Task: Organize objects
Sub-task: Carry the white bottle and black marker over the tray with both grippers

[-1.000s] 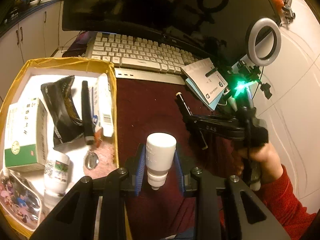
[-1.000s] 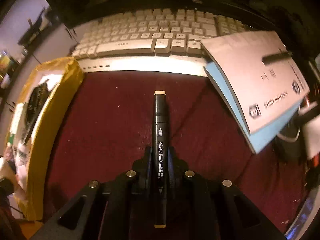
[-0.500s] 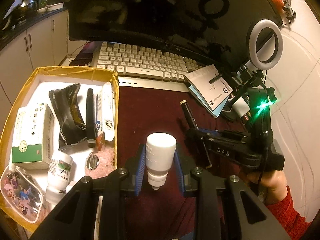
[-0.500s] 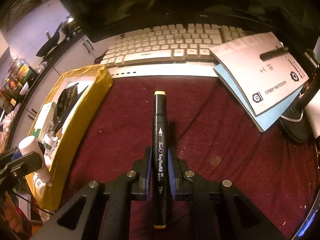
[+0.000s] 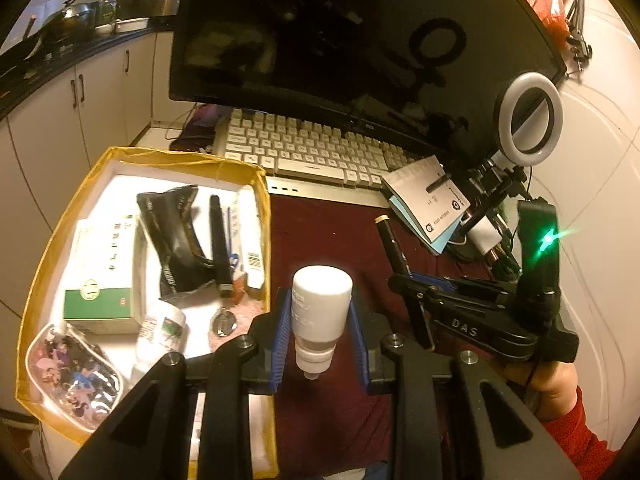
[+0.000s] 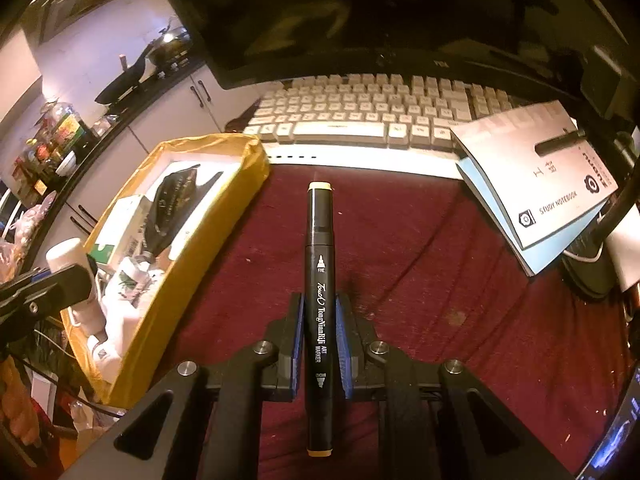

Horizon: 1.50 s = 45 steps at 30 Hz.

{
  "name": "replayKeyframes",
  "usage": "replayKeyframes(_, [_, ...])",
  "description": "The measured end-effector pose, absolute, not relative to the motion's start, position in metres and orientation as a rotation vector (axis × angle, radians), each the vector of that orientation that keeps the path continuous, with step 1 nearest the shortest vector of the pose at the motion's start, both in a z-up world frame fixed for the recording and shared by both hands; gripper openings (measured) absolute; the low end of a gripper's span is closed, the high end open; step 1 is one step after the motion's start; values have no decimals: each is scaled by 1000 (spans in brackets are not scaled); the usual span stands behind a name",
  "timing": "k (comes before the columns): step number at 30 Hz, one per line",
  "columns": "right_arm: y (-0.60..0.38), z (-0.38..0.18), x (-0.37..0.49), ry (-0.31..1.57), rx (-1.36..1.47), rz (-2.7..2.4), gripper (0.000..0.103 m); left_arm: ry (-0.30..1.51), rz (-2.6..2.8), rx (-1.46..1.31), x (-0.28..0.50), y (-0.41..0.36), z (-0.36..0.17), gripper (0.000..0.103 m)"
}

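My left gripper [image 5: 319,334] is shut on a small white bottle [image 5: 319,308], held above the dark red mat just right of the yellow-rimmed box [image 5: 262,200]. My right gripper [image 6: 319,350] is shut on a black art marker [image 6: 319,288] with tan ends, held above the mat [image 6: 420,264]. In the left wrist view the right gripper [image 5: 404,280] and its marker [image 5: 390,240] show at the right. The box [image 6: 208,240] holds a green-white carton [image 5: 102,268], a black pouch [image 5: 176,236], a black pen [image 5: 218,240], a white bottle [image 5: 160,332] and a printed pouch [image 5: 72,376].
A white keyboard [image 5: 304,148] and a dark monitor [image 5: 340,40] stand behind the mat. A study notebook [image 6: 536,176] with a pen on it lies at the right. A ring light [image 5: 528,118] and cables stand at the far right. Kitchen cabinets [image 5: 60,120] are at the left.
Both grippers have risen and pulled back from the mat with their objects still held. The box and keyboard look farther away now.
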State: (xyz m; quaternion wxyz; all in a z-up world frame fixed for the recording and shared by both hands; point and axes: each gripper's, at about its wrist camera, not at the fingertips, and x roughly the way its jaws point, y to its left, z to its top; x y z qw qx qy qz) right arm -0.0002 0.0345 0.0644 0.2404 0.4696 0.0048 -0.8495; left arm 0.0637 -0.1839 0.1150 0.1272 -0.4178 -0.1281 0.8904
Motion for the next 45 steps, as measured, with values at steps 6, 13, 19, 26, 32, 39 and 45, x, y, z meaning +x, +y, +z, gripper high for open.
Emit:
replayKeyframes(6, [25,78,9,20,1236,-2314,16,-409,2612,-1210,70,-199,116,27])
replayKeyframes(13, [22,83,17,-15,1213,-2296,16,-447,2608,-1202,76,-202,114,27])
replayKeyframes(19, [26,86,23,-76,1197,-2273,16,-495,2603,-1199,80,-207,110,27])
replayKeyframes(26, [23,94,30,-104,1167,-2250,16,-549,2624,-1204,84,-225,106,27])
replayKeyframes(32, [14,96,30,-113,1154,-2227,16,-579,2674,-1200,88,-248,109,27])
replayKeyframes(39, [1,99,31,-115,1143,-2182,16,-575,2751,-1181,90,-277,124,27])
replayKeyframes(45, [-17,106,31,-115,1109,-2129,16,-570,2817,-1153,91,-301,138,27])
